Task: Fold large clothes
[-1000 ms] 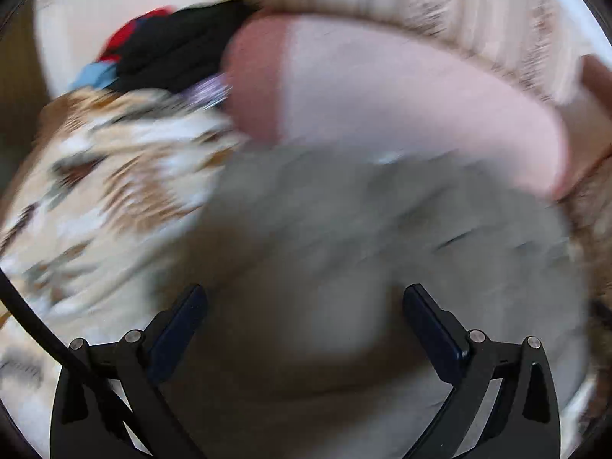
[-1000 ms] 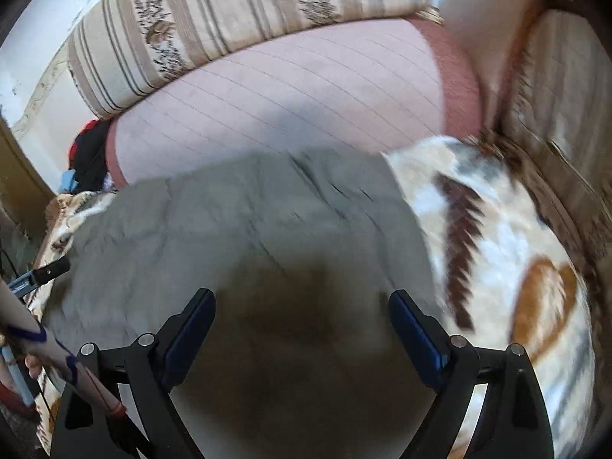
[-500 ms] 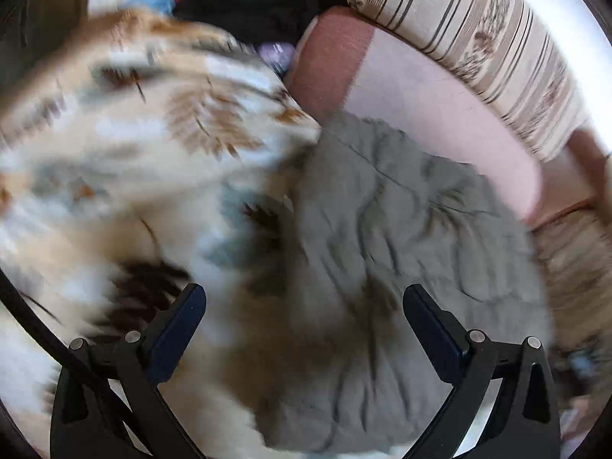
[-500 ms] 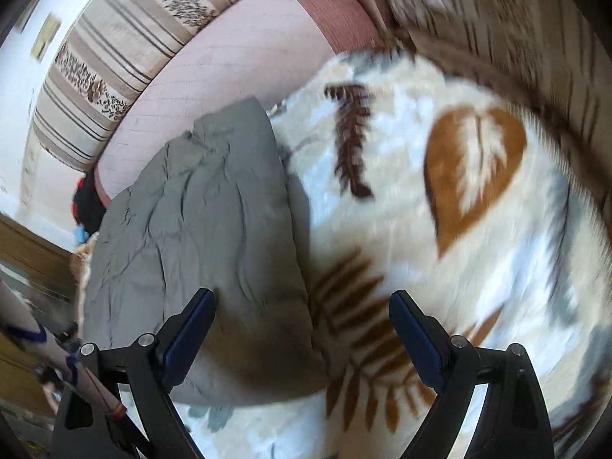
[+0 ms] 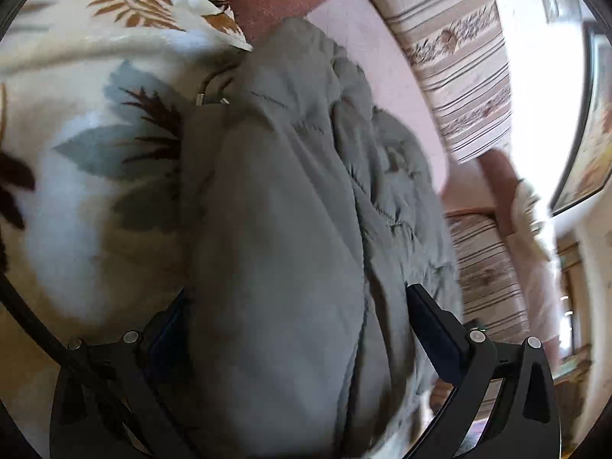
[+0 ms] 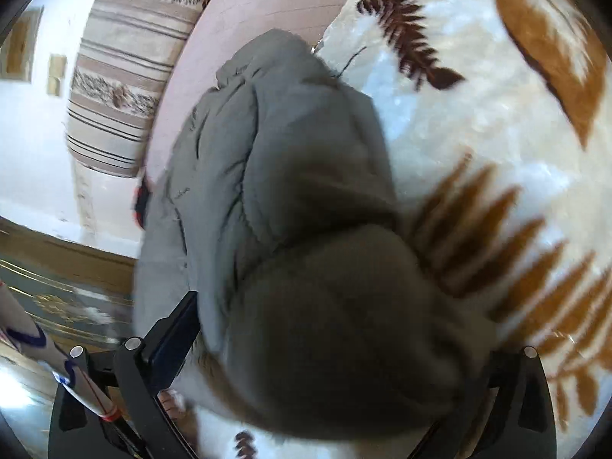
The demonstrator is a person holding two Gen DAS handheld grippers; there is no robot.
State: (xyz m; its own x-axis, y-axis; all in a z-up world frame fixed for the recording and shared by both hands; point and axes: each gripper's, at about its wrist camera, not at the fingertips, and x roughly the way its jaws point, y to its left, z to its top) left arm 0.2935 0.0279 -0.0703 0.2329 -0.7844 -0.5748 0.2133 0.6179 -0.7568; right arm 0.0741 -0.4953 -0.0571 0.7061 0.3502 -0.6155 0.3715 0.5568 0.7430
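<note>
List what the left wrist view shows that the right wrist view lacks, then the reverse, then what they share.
Only the left wrist view: a metal zipper pull at the grey jacket's edge, and a framed picture on the wall.

Only the right wrist view: a large brown leaf print on the blanket, and patterned flooring.

Both: the grey jacket bunched between wide-spread fingers, the leaf-patterned blanket, the pink cushion and the striped cushion.

Grey garment (image 5: 290, 229): matt quilted cloth w/ stitching; blanket (image 6: 478, 145): plush, slightly shiny fleece; sofa cushion (image 5: 463, 72): woven striped fabric.
</note>
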